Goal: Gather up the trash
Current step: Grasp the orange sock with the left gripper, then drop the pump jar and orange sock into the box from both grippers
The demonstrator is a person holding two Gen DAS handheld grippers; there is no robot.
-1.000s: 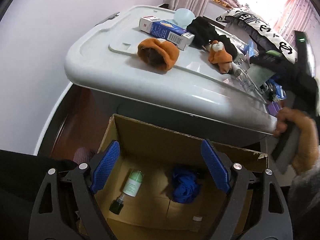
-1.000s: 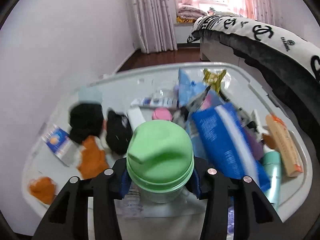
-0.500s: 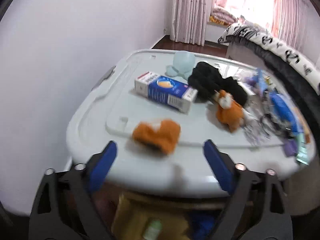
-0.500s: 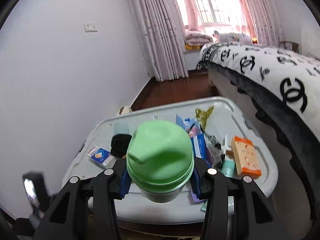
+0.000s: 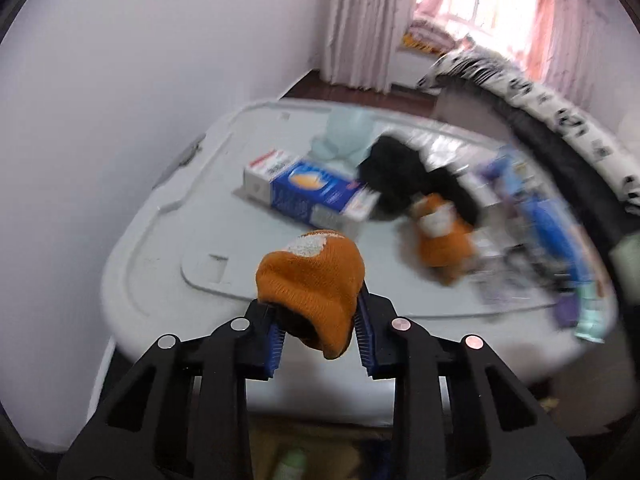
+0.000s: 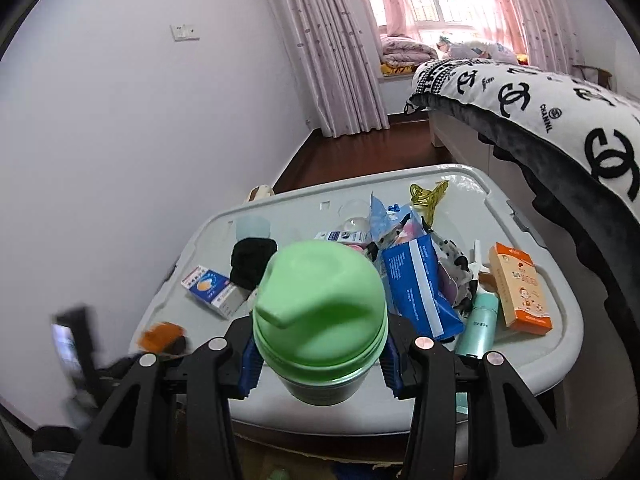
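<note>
The left claw (image 5: 320, 342) is clenched on a rumpled orange knitted sock (image 5: 314, 280), its blue ribbed pads (image 5: 275, 346) pressing the cloth from both sides with only the sock's thickness between them; the sock is lifted clear of the grey plastic storage-bin lid (image 5: 168, 240) that serves as the table. On that lid, beyond the held sock, lies a blue and white cardboard box (image 5: 308, 196), with a black bundle of cloth (image 5: 394, 178) touching the box's right end and a second orange knitted sock (image 5: 440, 240) just right of the held one, blurred. In the right wrist view the same lid (image 6: 560, 320) spreads out below the right claw (image 6: 320, 364), which is closed around a green-capped round plastic bottle (image 6: 320, 316), the cap filling the space between the fingers and the bottle held above the lid's near edge. To the right of the bottle on the lid lie a blue plastic wipes pack (image 6: 416, 284), a pale teal tube (image 6: 478, 324) and, furthest right, an orange cardboard carton (image 6: 520, 288).
</note>
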